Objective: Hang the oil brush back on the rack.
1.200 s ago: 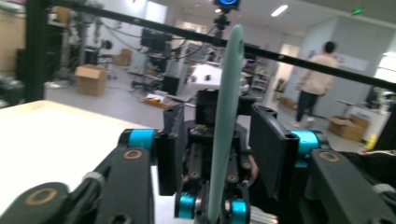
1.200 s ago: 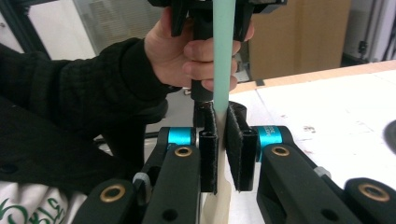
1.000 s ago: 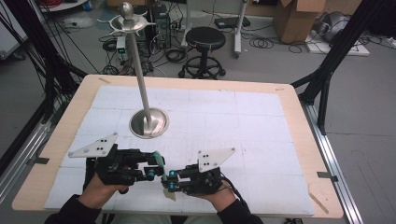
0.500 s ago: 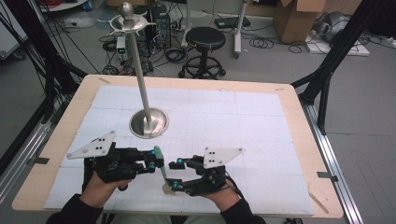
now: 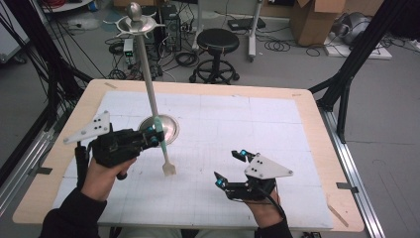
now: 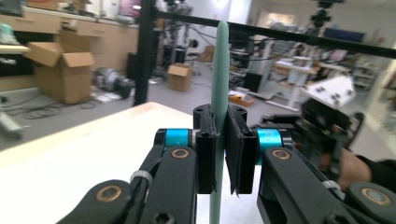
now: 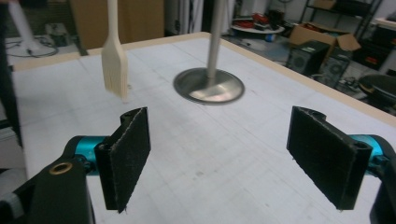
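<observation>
A brush with a pale green handle (image 5: 159, 133) and a cream bristle head (image 5: 169, 169) hangs head-down above the white mat. My left gripper (image 5: 154, 136) is shut on the handle, just in front of the metal stand's round base (image 5: 168, 130). In the left gripper view the handle (image 6: 219, 60) rises straight up between the pads of the left gripper (image 6: 219, 154). My right gripper (image 5: 229, 167) is open and holds nothing, low over the mat at front right. From the right gripper (image 7: 219, 154), the bristle head (image 7: 115, 65) hangs at upper left and the base (image 7: 208, 86) lies ahead.
The stand's thin pole (image 5: 148, 84) leans up to a hooked top with a ball (image 5: 133, 12). The wooden table edge (image 5: 317, 124) frames the white mat (image 5: 247, 129). Black frame posts (image 5: 346, 84), a stool (image 5: 215, 42) and boxes stand beyond the table.
My left gripper has risen and moved back toward the stand with the brush in it. My right gripper has drawn away to the right and now stands open.
</observation>
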